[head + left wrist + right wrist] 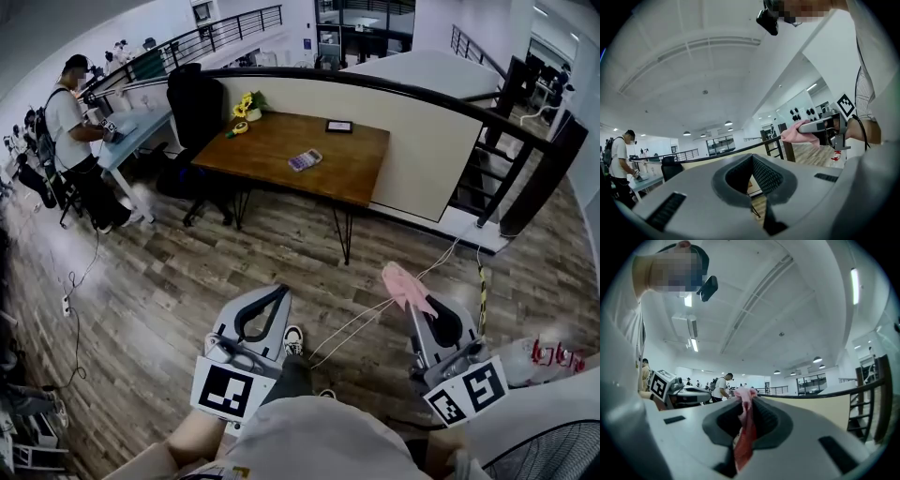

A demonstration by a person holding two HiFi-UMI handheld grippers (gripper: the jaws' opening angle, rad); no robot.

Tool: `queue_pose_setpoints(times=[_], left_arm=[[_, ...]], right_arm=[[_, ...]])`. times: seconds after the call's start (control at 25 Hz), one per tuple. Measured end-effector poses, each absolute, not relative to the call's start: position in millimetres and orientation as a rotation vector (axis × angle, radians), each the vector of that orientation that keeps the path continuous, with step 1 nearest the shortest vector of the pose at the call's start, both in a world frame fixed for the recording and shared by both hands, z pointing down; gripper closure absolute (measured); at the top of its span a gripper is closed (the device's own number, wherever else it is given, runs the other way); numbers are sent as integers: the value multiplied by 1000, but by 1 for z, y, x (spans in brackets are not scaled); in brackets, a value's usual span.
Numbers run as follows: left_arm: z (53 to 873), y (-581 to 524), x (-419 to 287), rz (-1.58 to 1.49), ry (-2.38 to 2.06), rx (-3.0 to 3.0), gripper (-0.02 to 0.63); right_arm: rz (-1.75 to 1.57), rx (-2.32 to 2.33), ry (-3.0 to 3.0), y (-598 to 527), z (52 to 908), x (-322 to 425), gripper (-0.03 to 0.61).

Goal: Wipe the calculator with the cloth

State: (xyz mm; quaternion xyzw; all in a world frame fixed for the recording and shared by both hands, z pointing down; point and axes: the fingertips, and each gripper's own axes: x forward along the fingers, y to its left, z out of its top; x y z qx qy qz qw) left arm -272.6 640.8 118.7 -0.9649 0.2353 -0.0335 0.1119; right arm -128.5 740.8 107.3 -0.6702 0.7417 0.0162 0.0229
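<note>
The calculator lies on a brown wooden table far ahead across the floor, well out of reach of both grippers. My right gripper is held low at the right, shut on a pink cloth that sticks out past its tips. In the right gripper view the cloth hangs pinched between the jaws of that gripper. My left gripper is at the lower left, its jaws closed together with nothing between them. The cloth also shows in the left gripper view.
A flower pot, a small yellow object and a dark frame also sit on the table. A black chair stands at its left end. A person stands far left. A cable trails over the floor; stairs are at right.
</note>
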Motion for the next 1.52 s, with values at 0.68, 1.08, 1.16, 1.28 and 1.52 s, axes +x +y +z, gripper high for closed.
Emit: queue_pose_setpoints(times=[0.68,1.08,1.16,1.28,1.52], left_arm=[[132,495,-215,-86,666,-2877,611],[121,359,-197,-56,638,-2888,611],[122,328,-197,-53,648,-2889,611],[125,285,-198,-61,666,-2897,611],[137,220,-203,-84,710,-2903,611]], right_arm=[[-35,-2113,2329,598,125,-80,540],[-63,-2140,2321,459,120,-69,540],[-65,-2142,2331,429,121,-71,540],[-77,-2139,2355,388,127,-75,540],[-109,-2119,2353,328,139,-80,540]])
